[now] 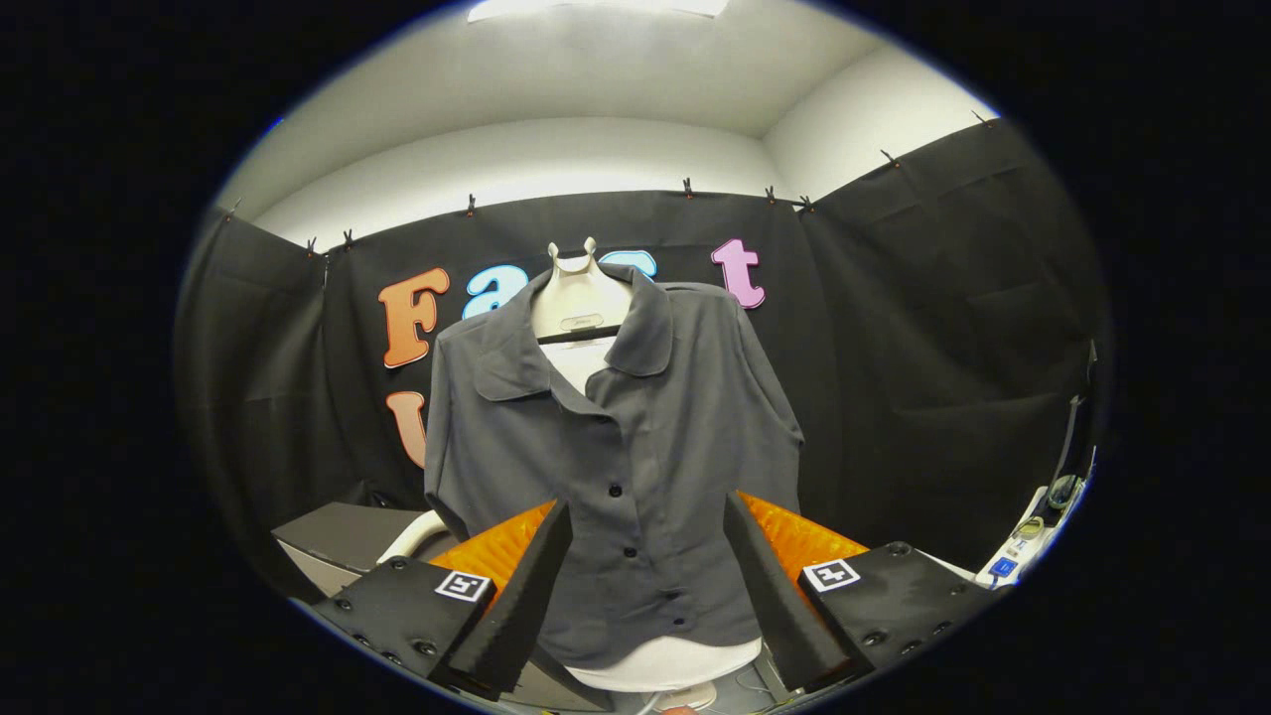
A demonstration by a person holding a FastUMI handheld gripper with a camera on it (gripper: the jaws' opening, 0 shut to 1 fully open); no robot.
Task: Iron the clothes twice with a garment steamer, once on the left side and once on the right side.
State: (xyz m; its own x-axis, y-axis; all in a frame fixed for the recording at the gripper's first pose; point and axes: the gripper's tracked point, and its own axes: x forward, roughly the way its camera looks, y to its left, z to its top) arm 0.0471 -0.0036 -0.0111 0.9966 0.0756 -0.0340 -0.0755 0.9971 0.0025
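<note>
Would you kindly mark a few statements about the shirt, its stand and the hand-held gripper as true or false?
1. The grey shirt hangs on a white mannequin form. True.
2. The hand-held gripper is shut on the shirt. False: its fingers stand apart, open, with nothing between them; the shirt hangs beyond them.
3. The shirt is buttoned down its lower front. True.
4. The shirt lies flat on a table. False: it hangs upright on the form.
5. The shirt's collar is folded down and open at the neck. True.
</note>
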